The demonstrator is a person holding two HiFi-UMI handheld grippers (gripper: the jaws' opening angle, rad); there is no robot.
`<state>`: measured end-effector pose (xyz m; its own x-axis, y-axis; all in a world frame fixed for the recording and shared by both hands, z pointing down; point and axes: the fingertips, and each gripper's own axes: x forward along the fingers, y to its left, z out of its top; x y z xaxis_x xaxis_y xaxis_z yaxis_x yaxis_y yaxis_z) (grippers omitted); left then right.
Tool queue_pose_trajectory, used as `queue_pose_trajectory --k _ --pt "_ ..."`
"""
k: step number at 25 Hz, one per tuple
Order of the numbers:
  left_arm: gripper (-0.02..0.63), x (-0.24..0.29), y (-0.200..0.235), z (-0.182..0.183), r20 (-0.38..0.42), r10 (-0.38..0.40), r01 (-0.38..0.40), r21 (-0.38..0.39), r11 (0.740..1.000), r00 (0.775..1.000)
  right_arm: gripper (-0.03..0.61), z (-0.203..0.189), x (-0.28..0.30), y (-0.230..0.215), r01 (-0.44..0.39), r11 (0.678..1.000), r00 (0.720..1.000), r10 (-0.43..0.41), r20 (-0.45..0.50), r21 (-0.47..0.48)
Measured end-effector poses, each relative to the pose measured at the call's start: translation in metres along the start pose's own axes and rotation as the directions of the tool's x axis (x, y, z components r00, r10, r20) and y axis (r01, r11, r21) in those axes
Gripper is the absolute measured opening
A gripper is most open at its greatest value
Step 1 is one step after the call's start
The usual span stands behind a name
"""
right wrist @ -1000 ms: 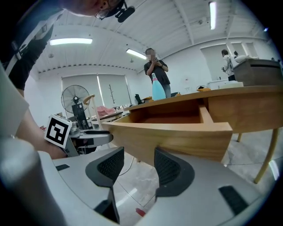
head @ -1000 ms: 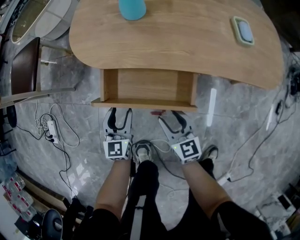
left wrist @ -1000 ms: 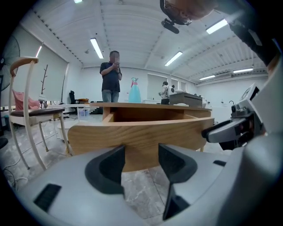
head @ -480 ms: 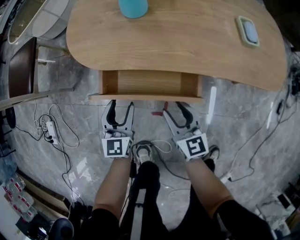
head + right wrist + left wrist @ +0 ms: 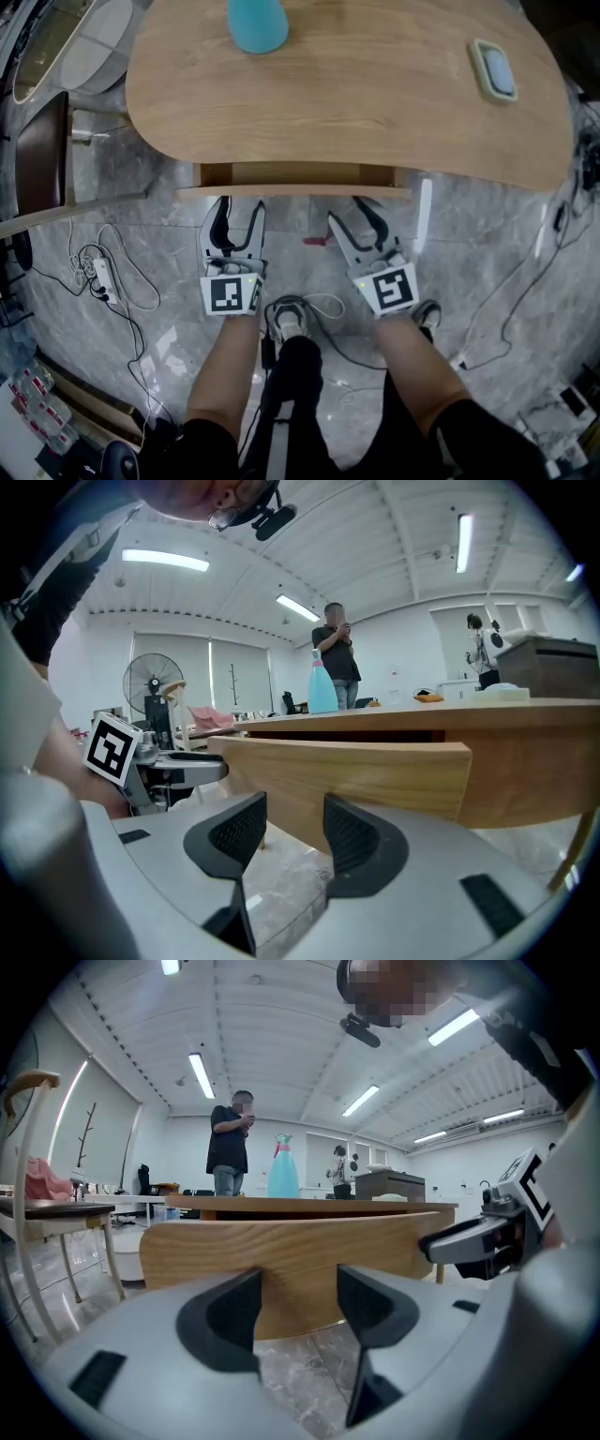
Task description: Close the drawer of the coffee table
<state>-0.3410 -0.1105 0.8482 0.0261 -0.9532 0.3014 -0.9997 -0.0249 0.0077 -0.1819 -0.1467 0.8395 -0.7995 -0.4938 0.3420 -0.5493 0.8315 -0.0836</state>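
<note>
Grey marble floor | left gripper and right gripper, jaws apart and empty, the right's just narrowing, tips at the light wooden drawer | drawer nearly home under oval wooden coffee table, long axis along table's near edge, front facing the person | next, likely: short level push.

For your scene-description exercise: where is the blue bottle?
In the head view, the blue bottle stands on the wooden table near its far edge, left of centre, beyond the drawer.
</note>
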Motion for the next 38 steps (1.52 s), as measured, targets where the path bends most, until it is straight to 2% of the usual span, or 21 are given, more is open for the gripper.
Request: queue_pose_trajectory --k 15,20,28,33,38 --pt "0.235 0.049 0.017 0.016 0.044 -0.031 0.031 0.002 1.000 0.999 0.189 0.011 0.036 -0.034 0.035 0.997 0.999 -0.034 0.016 -0.063" --pt "0.235 0.065 0.021 0.022 0.065 -0.022 0.022 -0.001 1.000 0.998 0.189 0.018 0.048 -0.046 0.045 0.999 0.998 -0.043 0.040 -0.030" --pt "0.235 0.078 0.027 0.028 0.084 -0.026 0.024 0.023 0.999 0.996 0.186 0.024 0.060 -0.052 0.032 0.998 0.998 -0.029 0.058 -0.049" --pt "0.235 0.074 0.024 0.023 0.060 -0.037 0.035 0.042 0.999 0.997 0.187 0.021 0.059 -0.042 0.003 0.997 0.999 0.001 0.049 -0.080" --pt "0.235 0.041 0.009 0.003 -0.001 0.000 0.000 0.007 1.000 1.000 0.187 0.014 0.031 -0.012 -0.065 0.996 0.998 0.065 0.016 -0.054"
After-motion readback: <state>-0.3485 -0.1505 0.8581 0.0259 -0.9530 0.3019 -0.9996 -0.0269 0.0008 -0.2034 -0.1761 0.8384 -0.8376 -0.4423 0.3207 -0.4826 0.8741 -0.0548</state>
